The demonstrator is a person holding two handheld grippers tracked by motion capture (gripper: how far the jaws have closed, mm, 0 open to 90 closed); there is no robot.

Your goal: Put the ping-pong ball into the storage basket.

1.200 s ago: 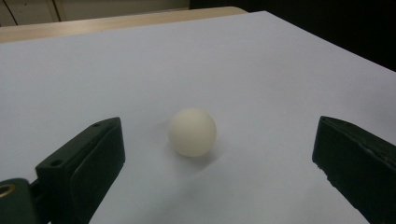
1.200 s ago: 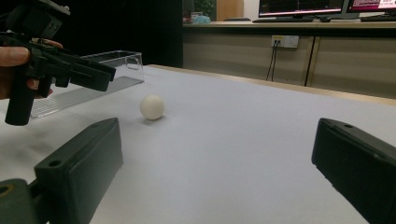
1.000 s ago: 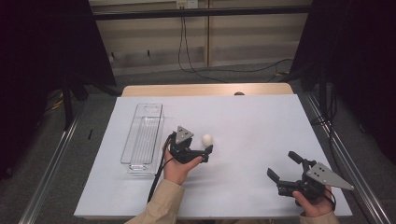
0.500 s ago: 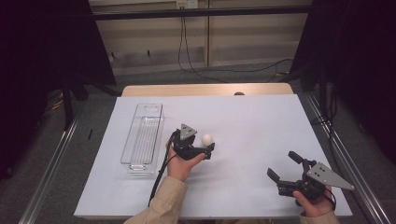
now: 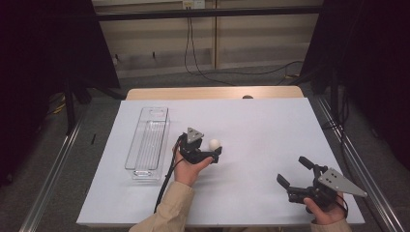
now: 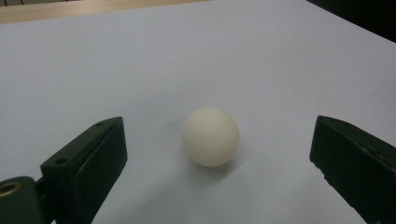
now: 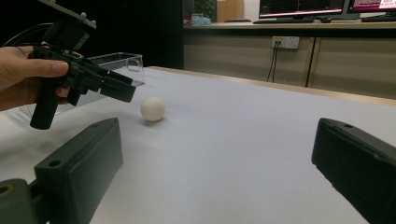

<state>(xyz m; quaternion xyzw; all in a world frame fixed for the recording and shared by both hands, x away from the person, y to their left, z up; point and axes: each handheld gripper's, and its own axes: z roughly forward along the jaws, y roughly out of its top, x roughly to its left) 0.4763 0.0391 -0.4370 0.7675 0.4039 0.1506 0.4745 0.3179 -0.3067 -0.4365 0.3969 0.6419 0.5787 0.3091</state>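
Ball lies on the white table, right of the clear tray. Left gripper has its jaws spread wide on either side of it, not touching, likely lined up to pinch. Right gripper waits near the edge, open and empty.

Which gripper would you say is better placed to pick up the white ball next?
Left. The left gripper is right at the ball, jaws open on either side of it. The right gripper sits far off near the table's edge.

Left gripper has edged closer to ball.
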